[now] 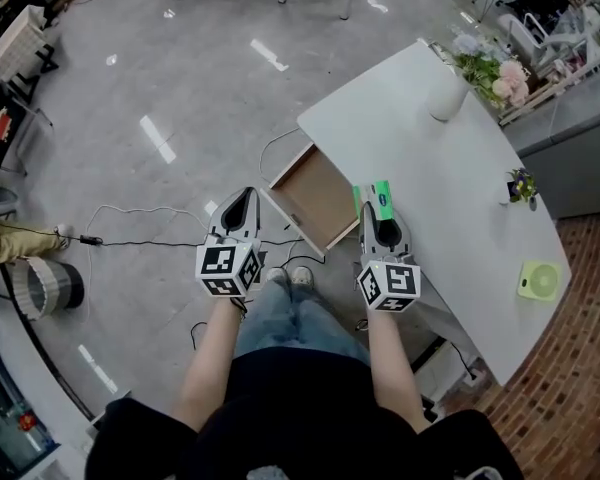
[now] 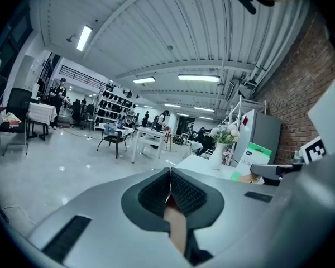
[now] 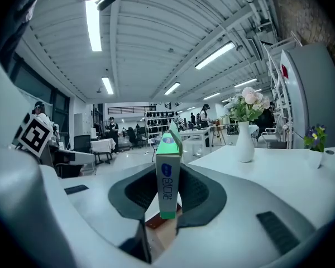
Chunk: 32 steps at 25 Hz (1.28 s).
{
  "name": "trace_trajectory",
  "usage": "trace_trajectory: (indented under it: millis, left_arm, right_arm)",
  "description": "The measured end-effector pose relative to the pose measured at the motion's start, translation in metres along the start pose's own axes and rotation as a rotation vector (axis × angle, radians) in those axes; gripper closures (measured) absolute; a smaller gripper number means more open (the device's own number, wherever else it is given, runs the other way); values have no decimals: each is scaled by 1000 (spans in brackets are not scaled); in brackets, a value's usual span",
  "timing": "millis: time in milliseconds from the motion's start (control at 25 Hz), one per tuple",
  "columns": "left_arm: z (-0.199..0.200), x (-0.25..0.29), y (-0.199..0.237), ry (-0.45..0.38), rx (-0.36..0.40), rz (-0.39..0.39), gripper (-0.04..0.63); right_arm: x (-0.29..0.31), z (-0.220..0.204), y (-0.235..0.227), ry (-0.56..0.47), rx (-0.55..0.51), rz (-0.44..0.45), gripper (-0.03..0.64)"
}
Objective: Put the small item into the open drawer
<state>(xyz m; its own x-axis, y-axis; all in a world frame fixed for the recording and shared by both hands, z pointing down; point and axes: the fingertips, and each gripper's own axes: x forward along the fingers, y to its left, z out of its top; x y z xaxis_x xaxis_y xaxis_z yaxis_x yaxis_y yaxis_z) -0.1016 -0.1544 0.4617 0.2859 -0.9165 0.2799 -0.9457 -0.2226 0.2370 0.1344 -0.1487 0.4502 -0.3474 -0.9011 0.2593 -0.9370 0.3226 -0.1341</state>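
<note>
Just beside the open light-wood drawer (image 1: 315, 198) of the white table (image 1: 460, 178), my right gripper (image 1: 376, 208) stands clamped on the small green-and-white cardboard box (image 1: 381, 196), not yet inside the drawer, while my left gripper (image 1: 242, 200) hangs empty, jaws pressed together.
</note>
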Motion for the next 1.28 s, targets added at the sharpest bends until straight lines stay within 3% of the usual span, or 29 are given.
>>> trace_trajectory:
  millis: [480,840,1280]
  left_arm:
    - [-26,63,17,65,-2,-39,572]
    - [-110,128,31,133,-42,-43,572]
    - [-214,195,24,244,-86,-103,572]
  right_arm:
    - [68,-39,24,88,-16,59,529]
    - [126,-144,29,207,-9,91,529]
    - [195,-270,-15,387,-2,19,529]
